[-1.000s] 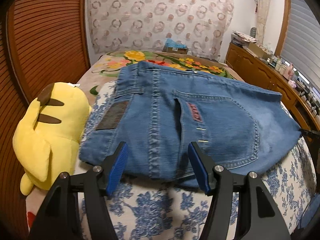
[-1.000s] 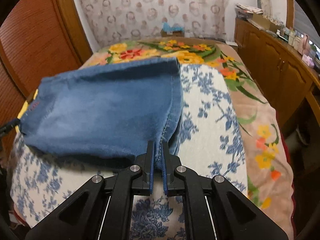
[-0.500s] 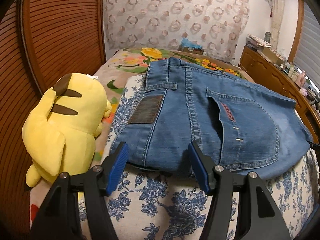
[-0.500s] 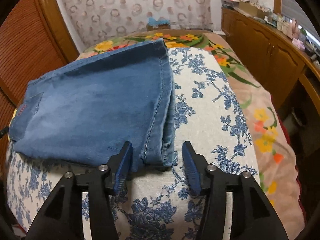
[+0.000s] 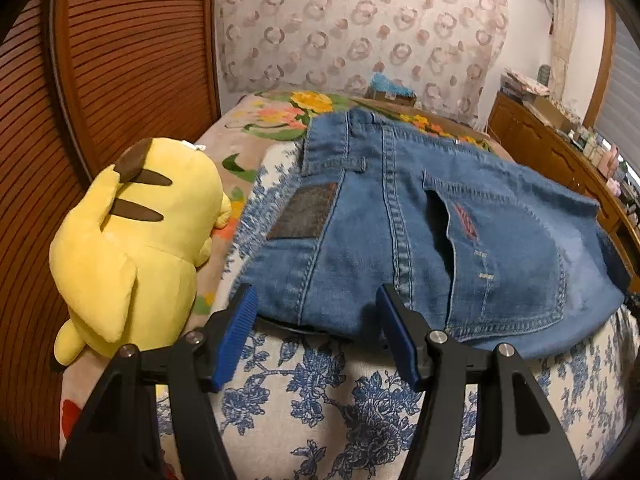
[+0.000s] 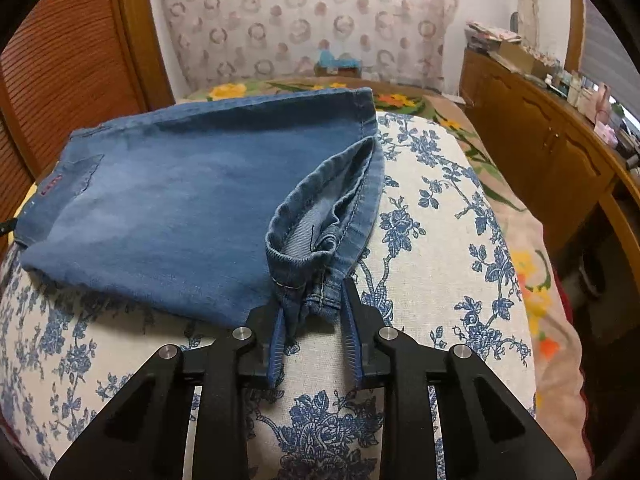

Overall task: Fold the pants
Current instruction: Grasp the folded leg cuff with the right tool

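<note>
A: Type of place?
B: Home bedroom. Bed (image 5: 256, 128) with a flowered blanket, overlaid by a blue-and-white floral cover (image 6: 432, 216).

A: Further items?
B: One yellow plush toy (image 5: 132, 244) on the bed; a curtain (image 5: 360, 24) printed with rings; slatted wooden doors (image 5: 132, 52); a low wooden cabinet (image 6: 532, 136), its top crowded with small bottles and boxes.

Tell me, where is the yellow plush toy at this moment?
In the left wrist view, the plush toy lies at the left, on the bed between the wooden wall and the jeans.
</note>
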`<move>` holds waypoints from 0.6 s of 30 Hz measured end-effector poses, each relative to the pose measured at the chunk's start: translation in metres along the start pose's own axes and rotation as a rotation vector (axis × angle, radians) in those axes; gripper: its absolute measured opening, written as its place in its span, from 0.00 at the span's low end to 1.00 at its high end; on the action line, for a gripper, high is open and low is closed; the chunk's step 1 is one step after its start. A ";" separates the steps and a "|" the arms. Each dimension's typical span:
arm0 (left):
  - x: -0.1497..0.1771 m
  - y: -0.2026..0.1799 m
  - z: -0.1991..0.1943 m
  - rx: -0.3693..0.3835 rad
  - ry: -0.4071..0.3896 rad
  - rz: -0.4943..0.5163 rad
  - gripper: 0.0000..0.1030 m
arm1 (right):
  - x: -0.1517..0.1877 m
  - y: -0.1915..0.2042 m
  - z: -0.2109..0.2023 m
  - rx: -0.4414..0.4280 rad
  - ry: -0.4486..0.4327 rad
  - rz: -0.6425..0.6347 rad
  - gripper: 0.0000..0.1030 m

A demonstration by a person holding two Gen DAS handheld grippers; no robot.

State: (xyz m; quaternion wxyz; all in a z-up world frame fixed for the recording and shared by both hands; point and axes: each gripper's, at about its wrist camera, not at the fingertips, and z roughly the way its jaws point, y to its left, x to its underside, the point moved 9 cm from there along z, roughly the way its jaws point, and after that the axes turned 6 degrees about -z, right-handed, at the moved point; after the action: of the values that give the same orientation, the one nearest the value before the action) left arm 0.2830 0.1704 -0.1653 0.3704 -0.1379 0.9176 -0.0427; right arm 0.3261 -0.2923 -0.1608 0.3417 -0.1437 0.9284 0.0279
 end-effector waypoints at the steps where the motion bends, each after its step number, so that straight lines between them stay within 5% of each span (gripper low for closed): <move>1: -0.002 0.001 -0.002 -0.002 -0.008 -0.006 0.59 | 0.000 0.000 0.000 0.002 -0.004 -0.002 0.23; 18: 0.006 0.025 0.032 -0.067 0.062 -0.077 0.61 | -0.001 0.002 0.000 -0.009 -0.004 -0.003 0.23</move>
State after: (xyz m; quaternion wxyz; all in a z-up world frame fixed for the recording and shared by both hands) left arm 0.2955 0.1931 -0.1974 0.3351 -0.1842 0.9235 -0.0302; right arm 0.3260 -0.2903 -0.1604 0.3431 -0.1464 0.9273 0.0318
